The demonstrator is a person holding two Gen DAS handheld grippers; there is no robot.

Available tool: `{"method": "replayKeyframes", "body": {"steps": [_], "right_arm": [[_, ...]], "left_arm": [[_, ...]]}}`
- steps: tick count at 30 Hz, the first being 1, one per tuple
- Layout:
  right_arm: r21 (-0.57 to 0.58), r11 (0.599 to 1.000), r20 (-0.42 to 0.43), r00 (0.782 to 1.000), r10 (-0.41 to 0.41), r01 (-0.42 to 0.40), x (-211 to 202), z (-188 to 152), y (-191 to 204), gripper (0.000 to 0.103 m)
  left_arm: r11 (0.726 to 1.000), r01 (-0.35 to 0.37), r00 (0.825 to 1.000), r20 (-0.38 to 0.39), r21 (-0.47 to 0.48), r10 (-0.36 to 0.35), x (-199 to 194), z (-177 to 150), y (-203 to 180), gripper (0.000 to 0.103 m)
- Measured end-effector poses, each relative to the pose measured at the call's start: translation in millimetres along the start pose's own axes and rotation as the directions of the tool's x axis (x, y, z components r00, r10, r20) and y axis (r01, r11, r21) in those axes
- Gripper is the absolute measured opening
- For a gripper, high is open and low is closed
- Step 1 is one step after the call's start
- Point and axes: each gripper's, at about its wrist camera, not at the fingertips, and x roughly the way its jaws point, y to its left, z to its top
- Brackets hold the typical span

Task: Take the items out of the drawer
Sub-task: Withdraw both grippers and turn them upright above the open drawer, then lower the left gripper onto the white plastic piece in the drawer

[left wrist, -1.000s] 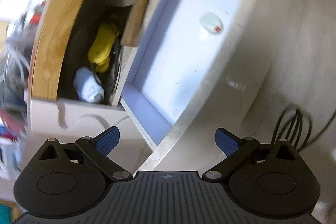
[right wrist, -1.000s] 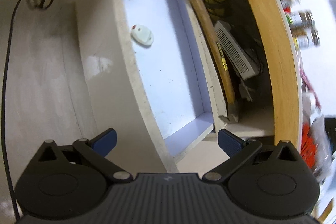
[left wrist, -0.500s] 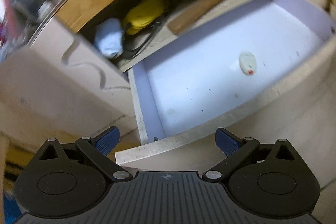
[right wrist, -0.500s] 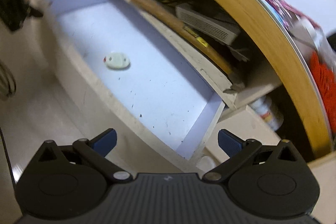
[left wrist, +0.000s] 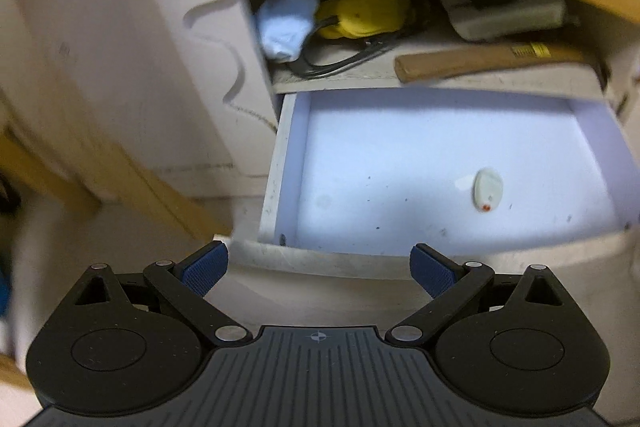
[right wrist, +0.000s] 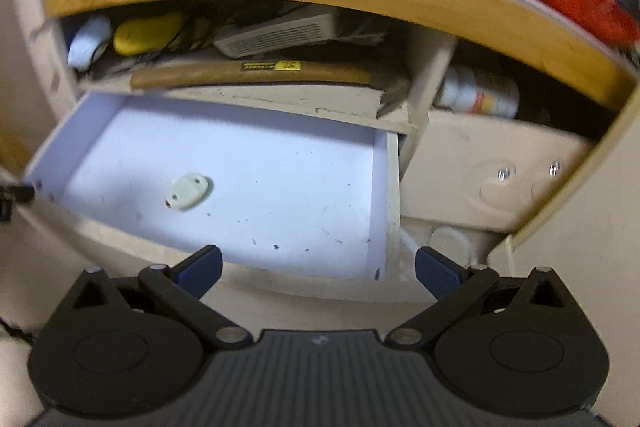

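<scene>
Left wrist view: drawer (left wrist: 280, 163), pulled out, now faces the camera squarely after a tilted, swinging view. Contents: one white oval tag (left wrist: 487, 189) on the drawer floor, right of centre. Left hand-held gripper (left wrist: 319, 270) and right hand-held gripper (right wrist: 318, 269): spread, empty, short of the drawer front. Judgement: aligned for reaching in.

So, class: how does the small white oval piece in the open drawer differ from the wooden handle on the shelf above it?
The white oval piece is small, rounded and pale; the wooden handle is long, narrow and brown. The piece lies alone in the drawer; the handle lies on the shelf among other things. Neither touches a gripper.
</scene>
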Motion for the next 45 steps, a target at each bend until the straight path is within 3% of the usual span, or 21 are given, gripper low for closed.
{"method": "replayKeyframes", "body": {"steps": [5,24,35,45], "right_arm": [[0.077,0.996,-0.012,0.999,0.044,-0.043,0,-2,-3,0.103],[0.053,0.998,-0.002,1.000,0.026,-0.026,0,-1,0,0.103],[0.049,0.999,-0.015,1.000,0.015,-0.014,4,7,2,0.103],[0.058,0.998,-0.025,1.000,0.003,-0.001,12,9,-2,0.103]], "left_arm": [[0.998,0.026,1.000,-0.005,-0.057,-0.026,0,0,4,0.101],[0.995,0.096,0.995,0.016,-0.031,-0.096,-6,3,-8,0.101],[0.988,0.156,0.988,0.004,0.023,-0.156,-5,7,-28,0.101],[0.978,0.201,0.980,-0.022,0.063,-0.200,21,21,-47,0.101]]}}
